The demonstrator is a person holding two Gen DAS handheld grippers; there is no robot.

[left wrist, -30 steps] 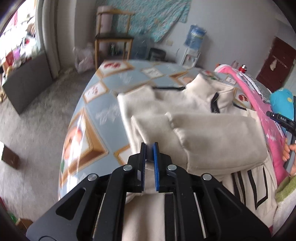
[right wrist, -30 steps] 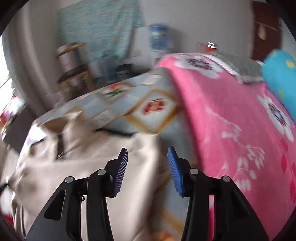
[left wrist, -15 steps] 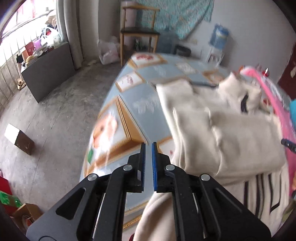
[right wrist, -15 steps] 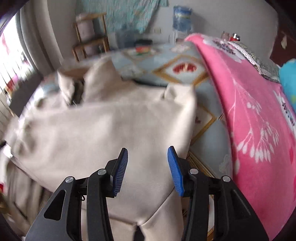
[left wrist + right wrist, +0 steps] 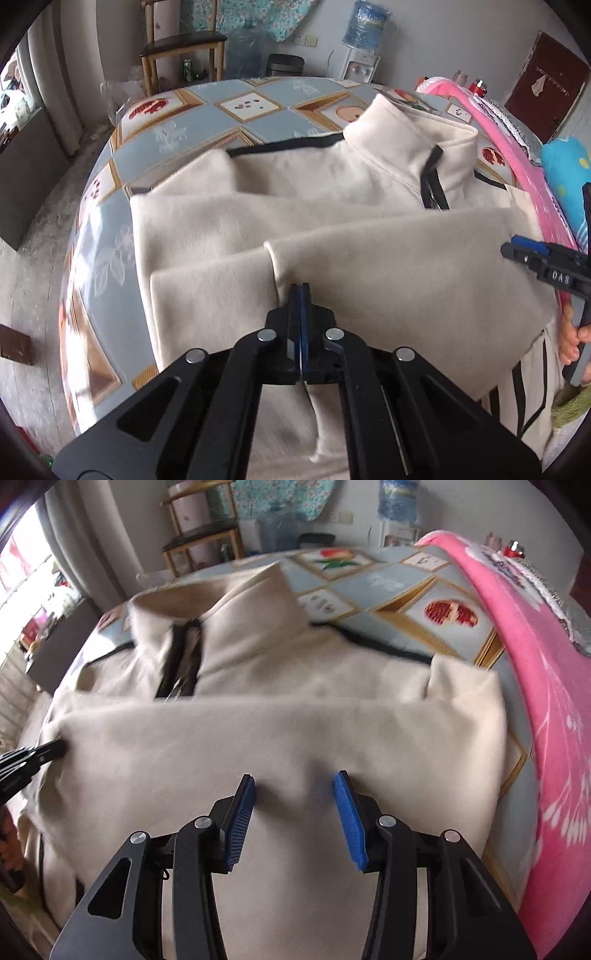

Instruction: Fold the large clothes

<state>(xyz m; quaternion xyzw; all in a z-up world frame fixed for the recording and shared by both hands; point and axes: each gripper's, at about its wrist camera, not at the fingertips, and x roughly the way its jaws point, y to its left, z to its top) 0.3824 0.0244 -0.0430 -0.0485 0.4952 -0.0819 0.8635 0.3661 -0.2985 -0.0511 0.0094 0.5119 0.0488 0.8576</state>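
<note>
Both grippers lower over one jacket [image 5: 369,229]

Cream fleece jacket [image 5: 332,236] flat on table, sleeves folded across front.

The right tongs [image 5: 293,799], black with blue ribbed pads, stand with their jaws apart over a cream fleece jacket [image 5: 258,746] with a stand-up collar and a dark zip. Nothing is pinched between the pads; their tips sit at or just above the folded cloth. The jacket lies spread on a worktop under a pale blue cloth with gold-framed fruit pictures [image 5: 417,602]. A bright pink flowered blanket [image 5: 546,686] runs along the right edge. At the far left the black tip of the left tongs [image 5: 44,755] meets the jacket's edge.
</note>
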